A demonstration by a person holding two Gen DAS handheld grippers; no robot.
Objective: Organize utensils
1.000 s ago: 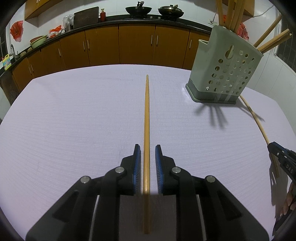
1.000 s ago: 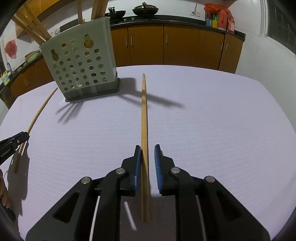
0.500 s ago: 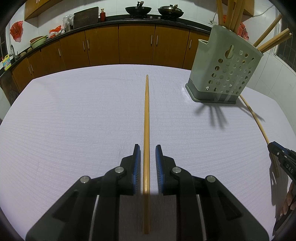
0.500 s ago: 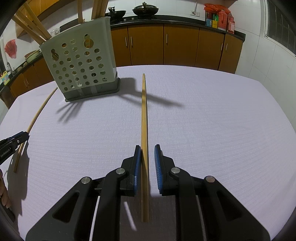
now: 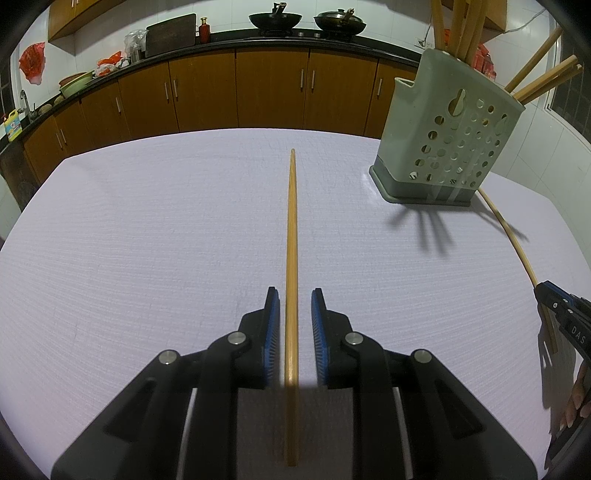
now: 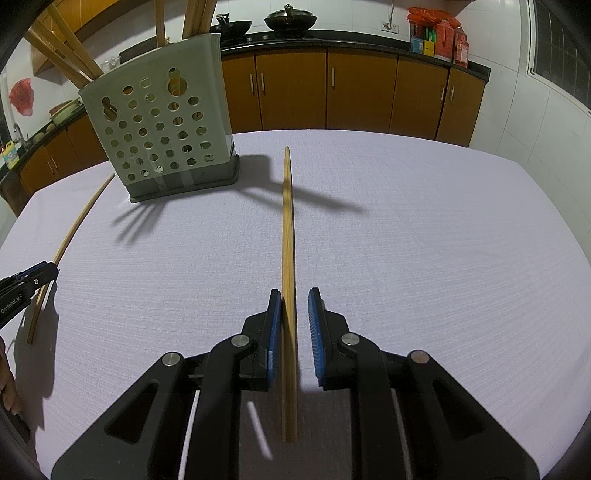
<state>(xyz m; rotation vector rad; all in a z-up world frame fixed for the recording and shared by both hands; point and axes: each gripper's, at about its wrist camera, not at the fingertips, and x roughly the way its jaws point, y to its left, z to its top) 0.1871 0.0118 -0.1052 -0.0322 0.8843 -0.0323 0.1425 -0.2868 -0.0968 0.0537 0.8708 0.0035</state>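
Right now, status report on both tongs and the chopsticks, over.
Left tongs open astride left chopstick. Right tongs open astride right chopstick. Path to holder clear.

We read "GenRobot.AI" in white on the black body of the left gripper (image 6: 35, 275), seen from the right wrist. On the right gripper (image 5: 552, 295), only the letters "DAS" are legible.

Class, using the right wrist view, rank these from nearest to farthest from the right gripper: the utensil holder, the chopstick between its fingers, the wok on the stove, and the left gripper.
1. Chopstick, lying between the right gripper fingers.
2. Left gripper, at the left edge of the table.
3. Utensil holder, standing far left on the table.
4. Wok, on the back counter.
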